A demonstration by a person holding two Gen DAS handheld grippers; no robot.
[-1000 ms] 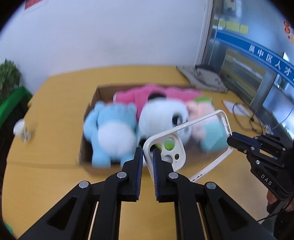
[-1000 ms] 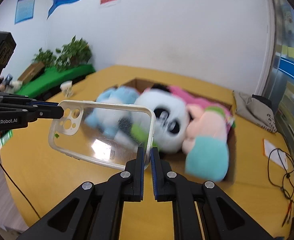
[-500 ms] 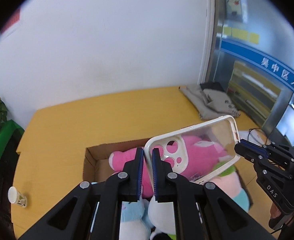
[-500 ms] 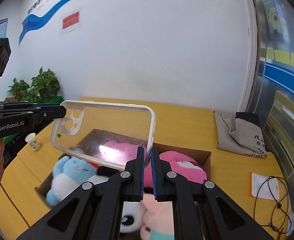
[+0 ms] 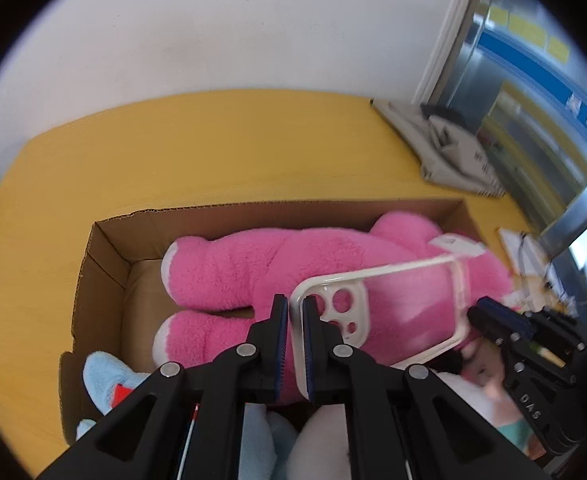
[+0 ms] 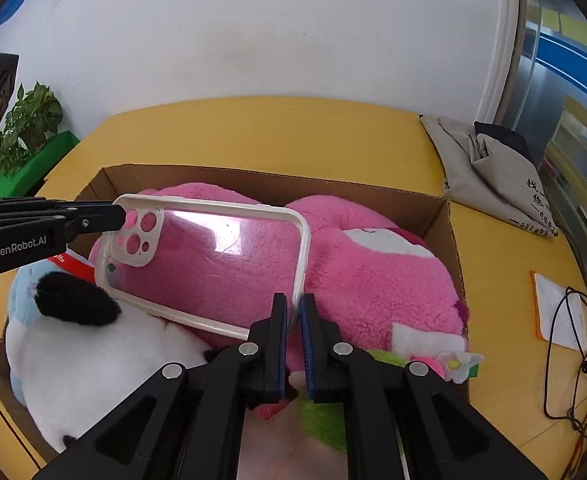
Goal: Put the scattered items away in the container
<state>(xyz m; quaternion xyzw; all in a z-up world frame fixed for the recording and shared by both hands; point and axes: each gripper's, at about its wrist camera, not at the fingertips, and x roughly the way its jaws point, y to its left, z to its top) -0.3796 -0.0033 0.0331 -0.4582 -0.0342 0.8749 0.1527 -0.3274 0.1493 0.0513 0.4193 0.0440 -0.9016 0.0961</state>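
Over the cardboard box (image 5: 105,264), left wrist view: left claw (image 5: 295,320) clenched on the camera-cutout corner of a clear phone case (image 5: 389,312), white rim pinched between its blue pads. Case runs away to the right and slightly up, long axis roughly crosswise to the fingers. Far end meets the right claw (image 5: 479,314), which comes in from the right edge of view. Directly below the case: pink plush (image 5: 285,268) lying along the back of the box. Pale blue plush (image 5: 105,376) at lower left, partly hidden by the claw arms. Yellow bench (image 5: 213,152) beyond the box; grey folded bag (image 5: 449,152) at far right.

Right wrist view: right claw (image 6: 292,312) gripping the case's (image 6: 221,264) plain corner, rim caught between the pads. Case stretches left and away to the left claw (image 6: 119,216), which holds the cutout corner. Case hangs in the air, near flat, above the pink plush (image 6: 373,280), not touching it as far as I can tell. White plush with a black ear (image 6: 85,344) lower left. Box wall (image 6: 449,236) to the right; cable (image 6: 573,344) on the bench outside it.

Judgement: case is already inside the box outline, shared evenly between both claws, neither nearer. Next move turns on lowering along the box's length so the long axis settles on the plush, then both claws letting go.
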